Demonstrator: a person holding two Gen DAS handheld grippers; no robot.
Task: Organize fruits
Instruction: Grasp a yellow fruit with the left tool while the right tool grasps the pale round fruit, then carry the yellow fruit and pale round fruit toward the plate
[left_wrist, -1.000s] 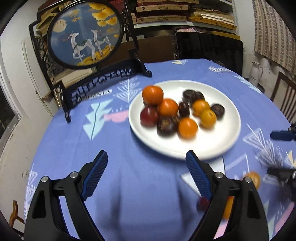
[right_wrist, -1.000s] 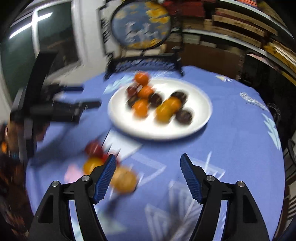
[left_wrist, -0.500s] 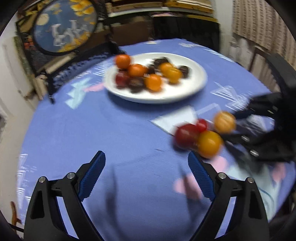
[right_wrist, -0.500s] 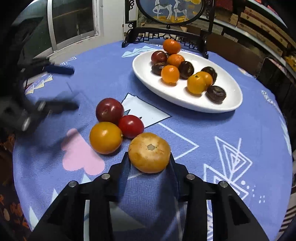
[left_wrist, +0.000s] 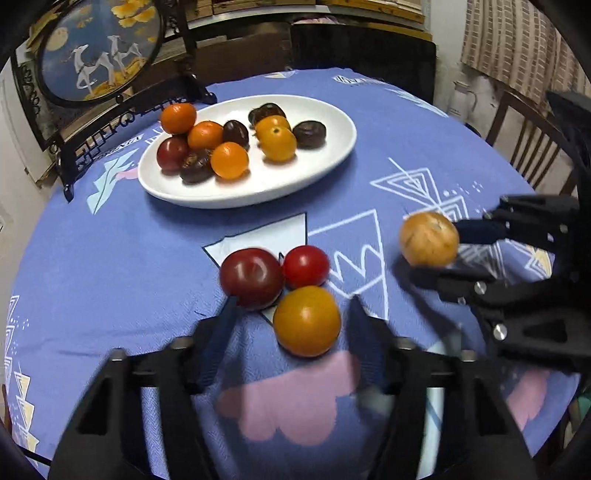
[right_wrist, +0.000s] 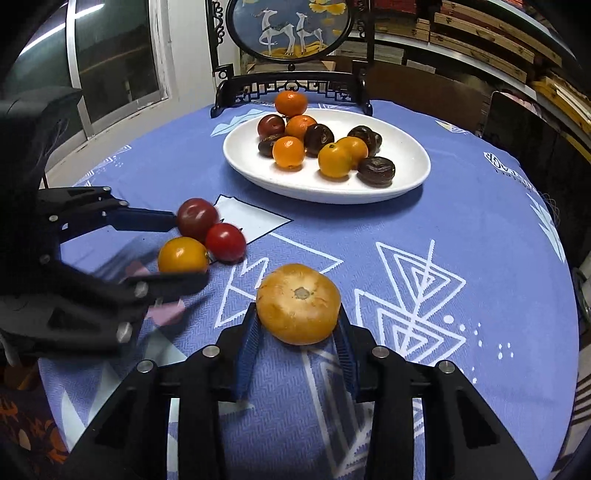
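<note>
A pale orange tomato (right_wrist: 298, 303) sits low over the blue tablecloth with my right gripper (right_wrist: 297, 318) shut on it. The left wrist view shows this tomato (left_wrist: 428, 238) and the right gripper (left_wrist: 452, 254) at the right. My left gripper (left_wrist: 293, 314) is closing, its blurred fingers either side of an orange-yellow tomato (left_wrist: 306, 320) without pressing on it. One fingertip is up against the dark red tomato (left_wrist: 252, 277), which touches a small red tomato (left_wrist: 306, 266). A white plate (left_wrist: 258, 197) further back holds several orange and dark fruits.
A round deer picture on a black carved stand (right_wrist: 291, 86) rises just behind the plate (right_wrist: 332, 195). A wooden chair (left_wrist: 524, 140) stands off the table's right edge, and a window (right_wrist: 110, 55) is on the left. The tablecloth (right_wrist: 480, 221) covers a round table.
My left gripper swung from the plate over to the three loose tomatoes and its jaws narrowed around the orange-yellow one. My right gripper closed on the pale orange tomato and still holds it.
</note>
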